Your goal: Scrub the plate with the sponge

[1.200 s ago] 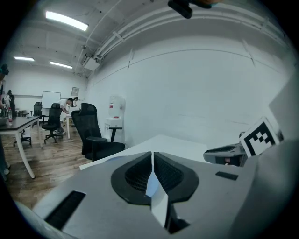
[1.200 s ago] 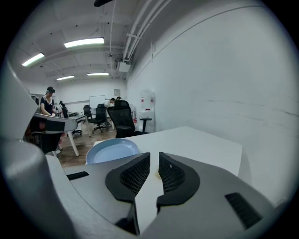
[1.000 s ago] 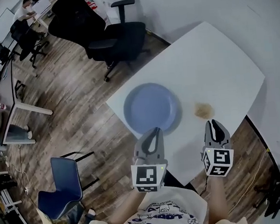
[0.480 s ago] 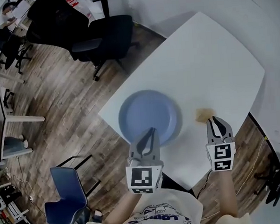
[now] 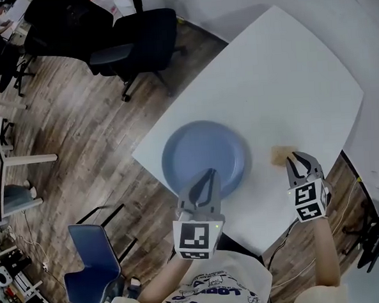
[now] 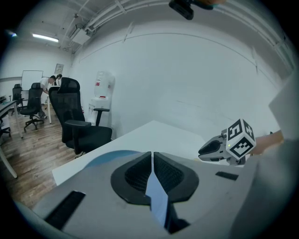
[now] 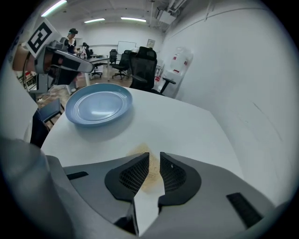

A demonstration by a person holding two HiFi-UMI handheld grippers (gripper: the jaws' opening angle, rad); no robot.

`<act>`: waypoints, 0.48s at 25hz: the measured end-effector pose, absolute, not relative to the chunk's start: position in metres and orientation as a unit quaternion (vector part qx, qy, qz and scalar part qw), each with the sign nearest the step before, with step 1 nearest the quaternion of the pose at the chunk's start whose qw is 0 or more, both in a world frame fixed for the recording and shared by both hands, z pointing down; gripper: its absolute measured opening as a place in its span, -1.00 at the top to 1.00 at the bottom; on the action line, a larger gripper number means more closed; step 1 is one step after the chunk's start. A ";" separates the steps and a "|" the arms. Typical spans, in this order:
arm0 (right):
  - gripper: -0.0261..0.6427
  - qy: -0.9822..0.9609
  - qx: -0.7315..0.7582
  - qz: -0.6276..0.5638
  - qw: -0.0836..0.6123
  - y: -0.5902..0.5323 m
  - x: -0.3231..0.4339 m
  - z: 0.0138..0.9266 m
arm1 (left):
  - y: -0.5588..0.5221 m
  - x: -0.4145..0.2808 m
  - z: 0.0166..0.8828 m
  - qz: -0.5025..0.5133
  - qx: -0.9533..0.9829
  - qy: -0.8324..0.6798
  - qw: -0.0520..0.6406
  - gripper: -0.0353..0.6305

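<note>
1. The sponge [image 5: 280,153] lies flat on the white table [image 5: 281,78], to the right of the blue plate [image 5: 204,158] and apart from it.
2. The step looks like reaching for the sponge. The right gripper [image 5: 300,160] hangs just above it, its jaws just opened to a narrow gap with nothing between them.
3. The next move calls for wider jaws, then a drop and a pinch.
4. The left gripper [image 5: 209,176] is pressed together and empty, over the plate's near rim.
5. Only the right gripper view shows the sponge just past the jaw tips. The left gripper view shows only a sliver of plate.

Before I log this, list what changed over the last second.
The right gripper dropped toward the sponge, tipping downward; its jaws have just been opening, nothing gripped between them. The left gripper edged further over the plate, shut. Plate and sponge stayed put.
</note>
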State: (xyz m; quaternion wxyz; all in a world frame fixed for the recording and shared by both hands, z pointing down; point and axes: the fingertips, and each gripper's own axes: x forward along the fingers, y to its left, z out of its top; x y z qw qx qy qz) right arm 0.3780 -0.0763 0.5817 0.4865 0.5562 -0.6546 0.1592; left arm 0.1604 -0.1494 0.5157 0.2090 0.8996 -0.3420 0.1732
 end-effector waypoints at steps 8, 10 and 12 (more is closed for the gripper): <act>0.47 -0.682 0.450 0.158 0.555 -0.077 0.376 0.604 | -0.166 0.161 0.521 0.177 0.898 -0.338 0.220 0.83; 0.47 -0.686 0.424 0.161 0.569 -0.075 0.376 0.609 | -0.169 0.160 0.522 0.178 0.896 -0.340 0.222 0.83; 0.47 -0.689 0.391 0.172 0.586 -0.072 0.376 0.614 | -0.172 0.158 0.524 0.179 0.894 -0.342 0.226 0.83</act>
